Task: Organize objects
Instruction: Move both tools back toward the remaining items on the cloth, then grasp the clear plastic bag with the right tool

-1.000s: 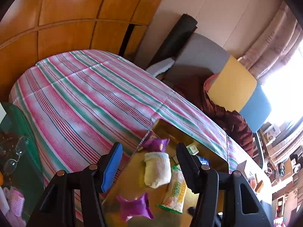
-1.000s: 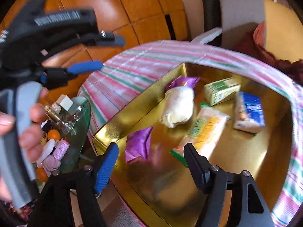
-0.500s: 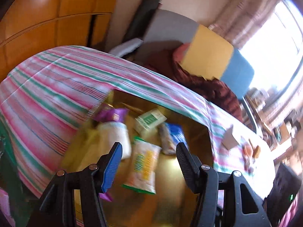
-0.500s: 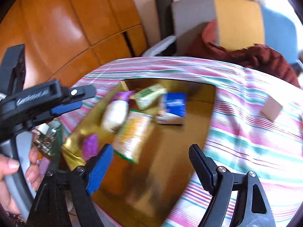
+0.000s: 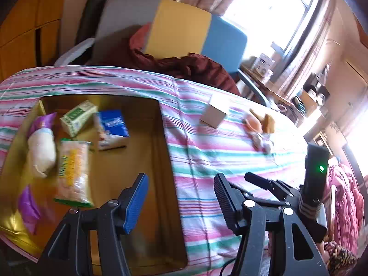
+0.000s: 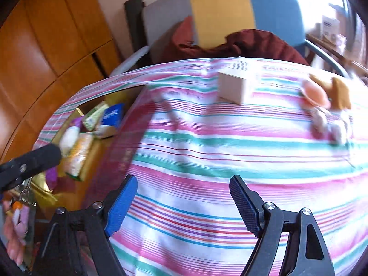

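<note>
A gold tray (image 5: pixel 142 161) on the striped tablecloth holds a white roll (image 5: pixel 41 149), a yellow snack bag (image 5: pixel 73 172), a green box (image 5: pixel 78 117), a blue packet (image 5: pixel 112 124) and purple wrappers (image 5: pixel 28 204). A small beige box (image 5: pixel 215 112) (image 6: pixel 234 85) and a cluster of small snacks (image 5: pixel 260 126) (image 6: pixel 326 101) lie on the cloth to the right. My left gripper (image 5: pixel 179 202) is open over the tray's right edge. My right gripper (image 6: pixel 181 204) is open above bare cloth, short of the beige box.
The striped tablecloth (image 6: pixel 230 149) covers the table. A chair with grey, yellow and blue panels (image 5: pixel 184 30) and a dark red cloth (image 5: pixel 184 64) stands behind it. Wooden cabinets (image 6: pixel 46 46) are on the left. The right gripper's body (image 5: pixel 315 184) shows in the left wrist view.
Both grippers have swung to the right, away from the tray's contents and toward the open cloth. The beige box and snacks came into view. Both stay open and empty.
</note>
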Available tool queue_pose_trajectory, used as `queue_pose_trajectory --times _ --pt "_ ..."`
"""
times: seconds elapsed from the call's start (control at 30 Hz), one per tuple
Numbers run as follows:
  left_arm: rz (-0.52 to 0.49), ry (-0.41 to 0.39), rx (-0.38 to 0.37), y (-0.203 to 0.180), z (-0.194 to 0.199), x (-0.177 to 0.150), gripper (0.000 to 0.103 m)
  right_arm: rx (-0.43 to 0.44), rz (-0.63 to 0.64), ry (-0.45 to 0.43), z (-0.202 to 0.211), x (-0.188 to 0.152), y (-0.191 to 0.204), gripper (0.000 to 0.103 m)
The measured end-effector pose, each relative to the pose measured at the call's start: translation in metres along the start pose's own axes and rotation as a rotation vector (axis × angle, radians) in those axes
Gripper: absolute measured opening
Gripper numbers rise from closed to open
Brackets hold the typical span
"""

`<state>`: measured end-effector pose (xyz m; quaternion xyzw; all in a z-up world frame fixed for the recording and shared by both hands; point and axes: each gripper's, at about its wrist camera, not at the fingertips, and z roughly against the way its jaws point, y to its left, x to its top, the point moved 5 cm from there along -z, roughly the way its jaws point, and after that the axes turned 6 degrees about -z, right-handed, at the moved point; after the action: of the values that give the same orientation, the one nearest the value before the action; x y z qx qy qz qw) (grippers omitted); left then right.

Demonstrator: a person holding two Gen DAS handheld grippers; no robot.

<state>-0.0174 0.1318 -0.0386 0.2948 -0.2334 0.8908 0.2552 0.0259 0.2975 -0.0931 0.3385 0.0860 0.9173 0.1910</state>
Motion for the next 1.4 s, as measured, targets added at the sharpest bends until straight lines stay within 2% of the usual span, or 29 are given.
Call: queue_pose_trajectory --times 0.1,0.3,0.43,0.57,0.7,0.83,0.97,1.1,1.2,1.27,1.37,1.4 --pt "-0.037 0.019 -0.048 -0.023 -0.007 -0.008 0.060 -0.049 -0.053 -0.001 0.003 -0.002 -0.033 0.083" --pt "-0.124 0.042 -0.097 -0.061 -0.015 -0.022 0.060 -0.176 -0.174 -0.018 0.011 0.007 -0.104 0.083" --pt "-0.150 0.064 -0.116 -0.075 -0.020 -0.032 0.060 -0.277 -0.302 -0.081 0.023 0.034 -0.160 0.083" --pt "-0.165 0.086 -0.116 -0.083 -0.023 -0.039 0.060 -0.332 -0.433 -0.120 0.026 0.069 -0.210 0.083" --pt "-0.183 0.090 -0.099 -0.086 -0.022 -0.043 0.060 -0.373 -0.377 -0.088 0.015 0.099 -0.231 0.082" --pt "-0.193 0.105 -0.094 -0.092 -0.027 -0.046 0.060 -0.360 -0.281 -0.054 0.004 0.113 -0.239 0.078" --pt "-0.210 0.123 -0.099 -0.102 -0.037 -0.047 0.060 -0.285 -0.245 -0.007 -0.010 0.105 -0.240 0.070" --pt "-0.247 0.148 -0.101 -0.116 -0.048 -0.050 0.060 -0.221 -0.270 -0.003 -0.016 0.093 -0.243 0.067" --pt "-0.269 0.174 -0.102 -0.125 -0.058 -0.052 0.060 -0.216 -0.294 0.003 -0.017 0.096 -0.245 0.065" --pt "-0.278 0.187 -0.102 -0.130 -0.065 -0.052 0.060 -0.194 -0.323 0.004 -0.017 0.097 -0.249 0.058" --pt "-0.288 0.198 -0.104 -0.136 -0.074 -0.049 0.060 -0.197 -0.373 0.025 -0.014 0.098 -0.258 0.039" --pt "-0.292 0.202 -0.102 -0.138 -0.077 -0.047 0.060 -0.181 -0.400 0.031 -0.013 0.097 -0.261 0.039"
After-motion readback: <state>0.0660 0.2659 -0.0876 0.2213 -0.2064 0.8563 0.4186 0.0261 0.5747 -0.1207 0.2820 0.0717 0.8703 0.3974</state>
